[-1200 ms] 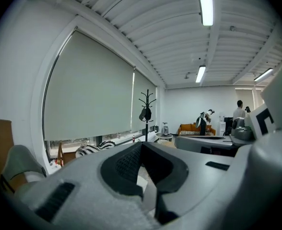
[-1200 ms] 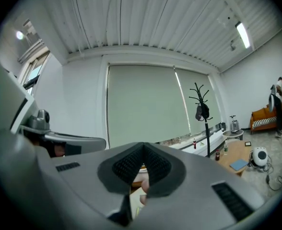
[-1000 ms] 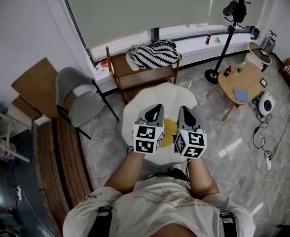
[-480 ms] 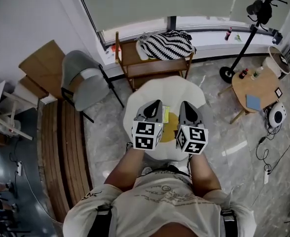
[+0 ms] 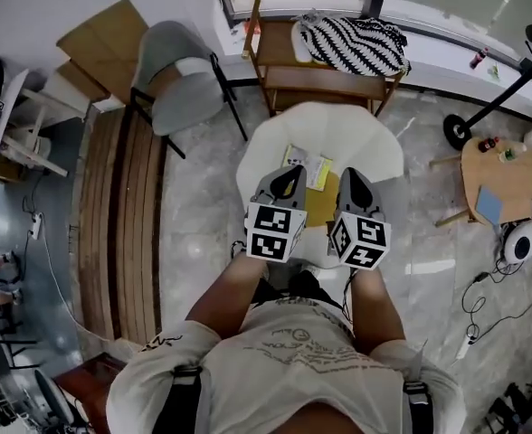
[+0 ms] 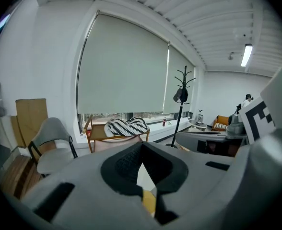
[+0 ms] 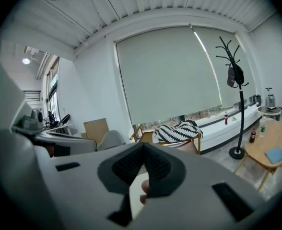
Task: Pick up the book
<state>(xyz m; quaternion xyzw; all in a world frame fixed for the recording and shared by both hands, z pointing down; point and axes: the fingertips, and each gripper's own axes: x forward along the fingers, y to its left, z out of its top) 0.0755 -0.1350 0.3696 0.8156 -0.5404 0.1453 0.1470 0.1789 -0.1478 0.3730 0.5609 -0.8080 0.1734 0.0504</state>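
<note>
A thin book (image 5: 308, 165) with a yellow-green and white cover lies flat on a low white table (image 5: 365, 143) that has a yellow patch (image 5: 320, 208) at its middle. My left gripper (image 5: 289, 174) hangs just above the book's near left corner, jaws shut and empty. Beside it, my right gripper (image 5: 350, 177) hovers over the table to the right of the book, also shut with nothing held. In the left gripper view the closed gripper (image 6: 142, 145) points toward the window; a slit below the tips shows white and yellow surface. The right gripper (image 7: 143, 145) looks the same way in its own view.
A wooden bench (image 5: 325, 80) with a black-and-white striped cloth (image 5: 352, 43) stands beyond the table. A grey chair (image 5: 180, 70) is at the back left, wooden slats (image 5: 121, 215) lie on the floor at left. A round wooden side table (image 5: 506, 165) and a stand's base (image 5: 460, 132) are at right.
Both grippers have come down toward the white table, still side by side and shut. The head view has tipped down and shifted, and the book now shows beyond the left gripper's tip.
</note>
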